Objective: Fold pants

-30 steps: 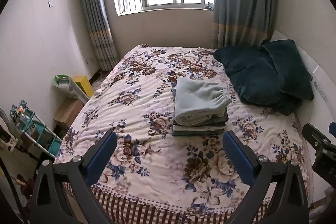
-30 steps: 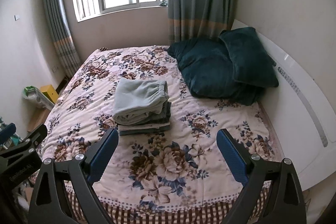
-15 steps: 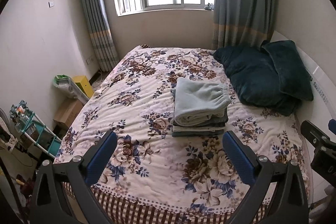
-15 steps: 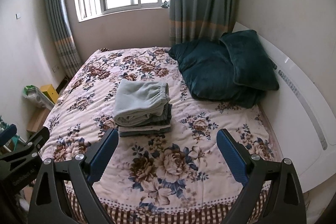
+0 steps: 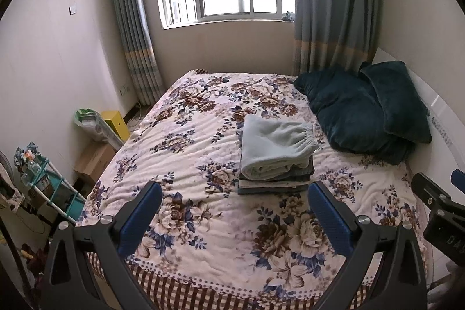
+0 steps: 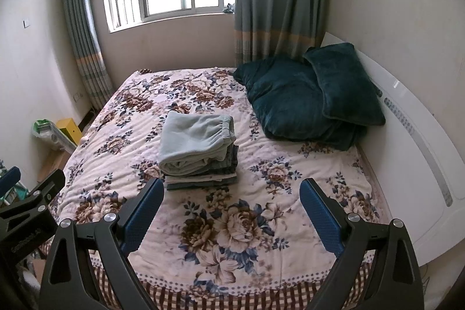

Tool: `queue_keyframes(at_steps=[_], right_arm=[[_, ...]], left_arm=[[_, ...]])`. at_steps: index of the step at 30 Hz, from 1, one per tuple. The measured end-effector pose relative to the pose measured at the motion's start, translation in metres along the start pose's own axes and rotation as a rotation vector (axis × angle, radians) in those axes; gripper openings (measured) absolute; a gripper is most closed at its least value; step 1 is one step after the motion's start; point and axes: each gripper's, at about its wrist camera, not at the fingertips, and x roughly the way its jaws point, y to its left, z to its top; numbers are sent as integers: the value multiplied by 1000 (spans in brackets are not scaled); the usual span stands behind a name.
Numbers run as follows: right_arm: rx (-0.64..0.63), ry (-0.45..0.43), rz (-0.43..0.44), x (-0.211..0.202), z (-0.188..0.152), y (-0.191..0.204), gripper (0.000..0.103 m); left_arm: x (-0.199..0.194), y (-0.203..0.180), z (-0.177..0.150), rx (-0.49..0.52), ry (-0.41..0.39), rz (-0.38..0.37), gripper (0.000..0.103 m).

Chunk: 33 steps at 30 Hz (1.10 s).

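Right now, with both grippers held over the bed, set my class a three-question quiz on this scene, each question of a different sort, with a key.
1. True or false: the left gripper is shut on the pale green pants.
2. Multiple choice: the pale green pants lie A) on top of a stack of folded clothes, B) on the dark teal pillows, C) on the floor.
3. Fill in: the jaws of the right gripper stand ____.

Key: 1 false, it is open and holds nothing; 2 A; 3 open.
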Motion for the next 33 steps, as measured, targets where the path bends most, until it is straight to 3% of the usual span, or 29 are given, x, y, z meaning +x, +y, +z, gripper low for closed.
queue_keyframes(at_steps=[12,33], right_arm=[[11,-37,1,-9,-7,2,97],[10,-36,11,-20,-19,3,98]], left_arm=[[-15,-3,0,5,-48,6,103],[-22,-3,-7,-16,-44,12,103]])
